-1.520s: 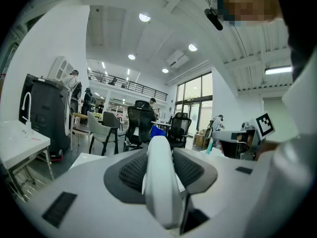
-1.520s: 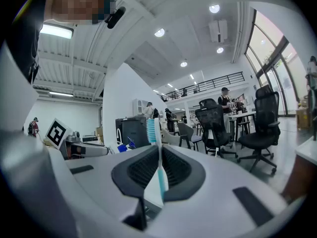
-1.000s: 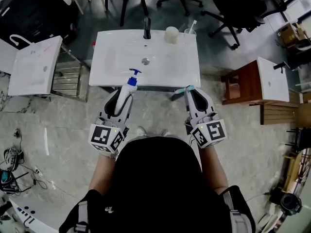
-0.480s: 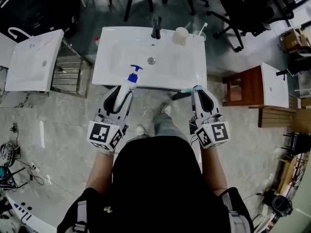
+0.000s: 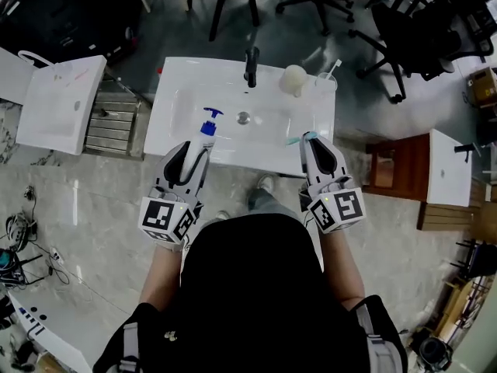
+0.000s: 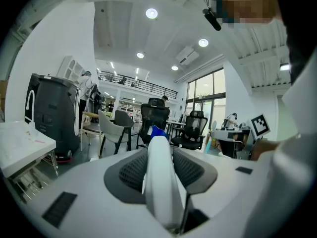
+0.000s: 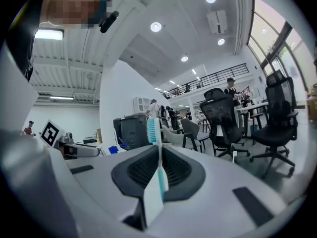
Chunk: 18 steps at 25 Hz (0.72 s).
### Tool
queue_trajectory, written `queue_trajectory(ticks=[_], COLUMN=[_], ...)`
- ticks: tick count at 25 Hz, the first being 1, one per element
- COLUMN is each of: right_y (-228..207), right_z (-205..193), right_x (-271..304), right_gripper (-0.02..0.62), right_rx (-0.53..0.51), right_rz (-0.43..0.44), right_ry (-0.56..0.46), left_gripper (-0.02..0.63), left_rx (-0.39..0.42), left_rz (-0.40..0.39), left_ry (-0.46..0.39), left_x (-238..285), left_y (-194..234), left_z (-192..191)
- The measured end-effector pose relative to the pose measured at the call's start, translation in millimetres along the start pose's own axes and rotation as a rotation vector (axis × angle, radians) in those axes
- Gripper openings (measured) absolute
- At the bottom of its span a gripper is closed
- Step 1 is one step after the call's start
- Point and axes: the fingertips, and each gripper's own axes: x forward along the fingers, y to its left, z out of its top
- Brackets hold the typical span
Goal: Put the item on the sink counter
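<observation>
My left gripper [image 5: 196, 151] is shut on a white pump bottle with a blue pump head [image 5: 208, 123], which pokes out over the near edge of the white sink [image 5: 172, 98]. In the left gripper view the bottle [image 6: 161, 182] fills the gap between the jaws. My right gripper [image 5: 314, 140] is shut on a teal and white toothbrush [image 5: 304, 138], whose bristled head [image 7: 152, 129] stands up between the jaws in the right gripper view. Both grippers hover at the sink's front rim.
A black faucet [image 5: 251, 67] stands at the sink's back edge, with a cream cup [image 5: 293, 79] and a clear glass holding a toothbrush [image 5: 326, 81] to its right. A second white basin [image 5: 60, 103] sits at the left, a wooden stand [image 5: 405, 168] at the right. Office chairs stand behind.
The person has stepped closer to the sink, so both grippers now reach over its front rim. Each keeps its hold on its item.
</observation>
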Motion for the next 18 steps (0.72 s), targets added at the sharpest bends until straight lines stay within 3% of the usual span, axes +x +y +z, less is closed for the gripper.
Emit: queue_trajectory(ticks=[9, 18], right_y=[-83.8, -132.8], right_z=[0.1, -13.5], right_x=[47.0, 68.0], right_gripper=[0.044, 0.044], right_rx=[0.088, 0.132], right_rz=[0.07, 0.048], right_ry=[0.019, 0.041], left_gripper=[0.178, 0.178], left_rx=[-0.025, -0.021], left_rz=[0.1, 0.136], left_ry=[0.009, 0.044], left_x=[65.4, 88.9], left_y=[-8.6, -19.6], left_z=[10.3, 7.4])
